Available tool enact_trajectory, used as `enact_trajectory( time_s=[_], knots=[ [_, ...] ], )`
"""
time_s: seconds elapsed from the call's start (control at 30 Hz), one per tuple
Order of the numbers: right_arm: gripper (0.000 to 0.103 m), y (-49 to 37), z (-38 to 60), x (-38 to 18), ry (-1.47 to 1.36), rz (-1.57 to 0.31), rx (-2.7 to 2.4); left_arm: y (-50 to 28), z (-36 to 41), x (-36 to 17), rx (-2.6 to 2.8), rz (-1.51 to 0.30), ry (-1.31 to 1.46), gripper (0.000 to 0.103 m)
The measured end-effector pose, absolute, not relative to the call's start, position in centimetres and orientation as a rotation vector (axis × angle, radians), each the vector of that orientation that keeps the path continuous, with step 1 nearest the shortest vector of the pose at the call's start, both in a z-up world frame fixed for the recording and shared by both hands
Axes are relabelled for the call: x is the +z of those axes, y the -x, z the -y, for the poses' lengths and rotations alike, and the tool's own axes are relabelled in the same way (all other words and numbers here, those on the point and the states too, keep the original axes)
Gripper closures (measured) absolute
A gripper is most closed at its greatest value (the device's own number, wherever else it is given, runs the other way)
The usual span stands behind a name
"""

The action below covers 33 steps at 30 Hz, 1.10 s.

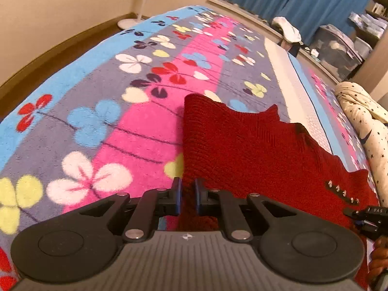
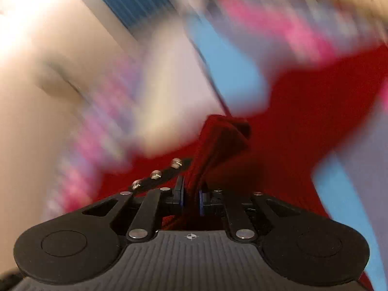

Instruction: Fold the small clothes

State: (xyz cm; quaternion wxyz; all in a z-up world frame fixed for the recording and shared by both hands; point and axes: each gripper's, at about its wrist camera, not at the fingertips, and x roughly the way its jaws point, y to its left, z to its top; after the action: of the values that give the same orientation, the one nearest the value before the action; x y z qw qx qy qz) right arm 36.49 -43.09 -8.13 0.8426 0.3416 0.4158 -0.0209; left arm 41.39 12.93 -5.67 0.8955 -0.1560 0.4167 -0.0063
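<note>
The left gripper [image 1: 188, 195] is matt black, with two round discs at the lower corners of the frame, angled link arms fastened by silver screws, and blue pads lining its fingers. A ribbed grey housing with a small crosshair mark sits bottom centre. The right gripper [image 2: 191, 194] has the same build and colours.

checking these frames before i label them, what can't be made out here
- Right wrist view: everything behind the right gripper is smeared by motion blur; only the red knit garment and its studded strap read.
- Left wrist view: the garment's near edge is hidden under the left gripper body; its right side is cut off by the frame.
- Left wrist view: the clutter in the clear bin is too small to identify.
</note>
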Motion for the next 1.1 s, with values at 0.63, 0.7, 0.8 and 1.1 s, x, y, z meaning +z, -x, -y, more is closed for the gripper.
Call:
enact_trajectory(
  time_s=[0.63, 0.7, 0.8, 1.1],
  knots=[
    [0.063, -34.4, 49.4, -2.3, -0.621, -0.554, -0.379, -40.1, -6.5, -5.4, -0.144, -0.917, -0.010, 0.089],
    [0.061, -34.3, 52.5, -2.6, -0.658, -0.506, -0.440, -39.9, -6.1, -5.6, -0.147, -0.913, -0.029, 0.089],
    [0.061, -34.0, 57.6, -4.4, -0.755, -0.479, -0.537, -39.9, -6.0, -5.6, -0.143, -0.912, -0.037, 0.089],
    [0.061, -36.0, 63.7, -9.4, -0.828, -0.601, -0.587, -40.4, -6.5, -5.8, -0.147, -0.916, -0.033, 0.089]
  ],
)
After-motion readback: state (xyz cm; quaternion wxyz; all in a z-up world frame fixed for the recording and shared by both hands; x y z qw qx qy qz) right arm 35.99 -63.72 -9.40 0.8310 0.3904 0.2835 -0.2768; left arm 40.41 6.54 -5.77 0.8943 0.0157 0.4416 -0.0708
